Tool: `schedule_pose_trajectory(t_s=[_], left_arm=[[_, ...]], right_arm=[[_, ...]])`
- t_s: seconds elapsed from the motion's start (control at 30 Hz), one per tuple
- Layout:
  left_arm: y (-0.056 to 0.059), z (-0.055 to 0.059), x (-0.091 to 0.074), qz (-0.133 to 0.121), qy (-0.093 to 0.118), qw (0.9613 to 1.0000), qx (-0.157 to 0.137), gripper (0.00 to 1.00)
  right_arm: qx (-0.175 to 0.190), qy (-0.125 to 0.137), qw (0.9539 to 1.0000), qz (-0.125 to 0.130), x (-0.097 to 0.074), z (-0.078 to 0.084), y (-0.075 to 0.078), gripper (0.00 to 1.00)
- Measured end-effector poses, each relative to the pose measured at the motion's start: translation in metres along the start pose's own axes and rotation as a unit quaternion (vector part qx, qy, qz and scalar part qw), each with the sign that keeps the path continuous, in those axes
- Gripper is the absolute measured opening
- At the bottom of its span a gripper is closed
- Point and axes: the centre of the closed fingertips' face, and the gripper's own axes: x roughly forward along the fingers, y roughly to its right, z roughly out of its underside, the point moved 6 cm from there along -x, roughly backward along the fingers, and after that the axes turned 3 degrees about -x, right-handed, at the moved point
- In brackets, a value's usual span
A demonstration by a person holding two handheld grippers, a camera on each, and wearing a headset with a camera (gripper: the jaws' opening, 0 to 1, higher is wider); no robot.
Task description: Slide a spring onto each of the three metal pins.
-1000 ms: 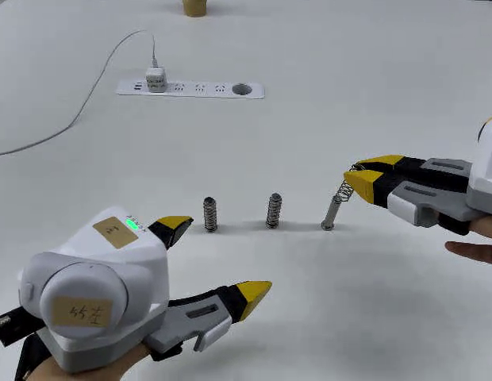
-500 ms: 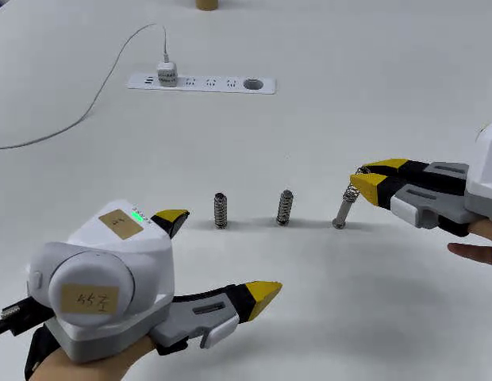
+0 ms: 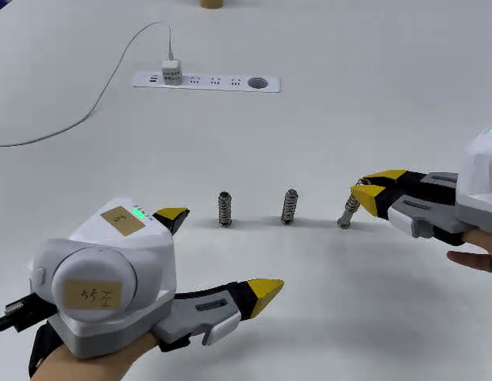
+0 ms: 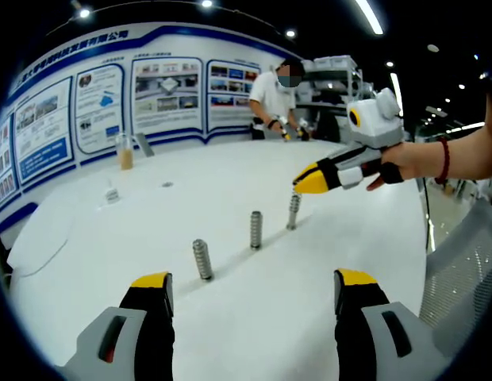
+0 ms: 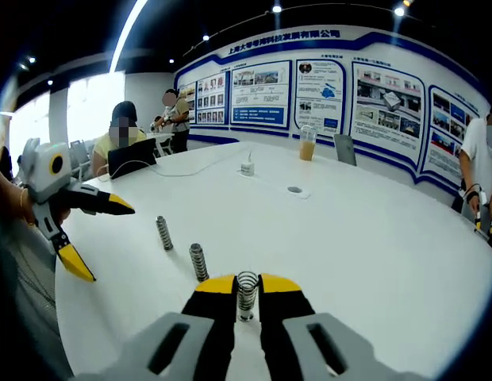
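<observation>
Three metal pins stand in a row on the white table. The left pin (image 3: 224, 209) and the middle pin (image 3: 289, 206) each carry a spring. The right pin (image 3: 348, 212) leans toward my right gripper (image 3: 365, 188), which is shut on a spring (image 5: 246, 292) threaded over that pin's top. In the right gripper view my right gripper (image 5: 246, 287) has its yellow tips pinching the coil, with the other two pins (image 5: 198, 262) to the left. My left gripper (image 3: 220, 251) is open with nothing between its fingers, in front of the row; the left gripper view shows the pins (image 4: 255, 229) ahead of it.
A white power strip (image 3: 206, 81) with a plugged charger (image 3: 171, 71) and a cable lies at the back of the table. A cup (image 3: 212, 3) stands at the far edge. People sit and stand around the table's far sides.
My right gripper has come down and slightly right with the spring, which now sits lower on the leaning right pin. The left gripper has stayed open and hardly moved.
</observation>
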Motion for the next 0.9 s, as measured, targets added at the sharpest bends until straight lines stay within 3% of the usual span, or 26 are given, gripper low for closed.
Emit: schedule_pose_trajectory(t_s=[0.17,0.6,0.9], left_arm=[[-0.001,-0.002,-0.002,-0.004,0.006,1.0,0.004,0.84],[-0.004,0.0,-0.002,-0.004,0.0,0.9999,-0.014,0.83],[-0.005,0.001,-0.002,-0.006,-0.003,0.9999,-0.012,0.82]], right_arm=[[0.002,-0.007,1.0,0.002,0.003,0.005,-0.001,0.11],[0.011,-0.022,0.9997,0.004,0.013,0.022,-0.003,0.11],[0.018,-0.017,0.9997,0.007,0.016,0.023,-0.002,0.11]])
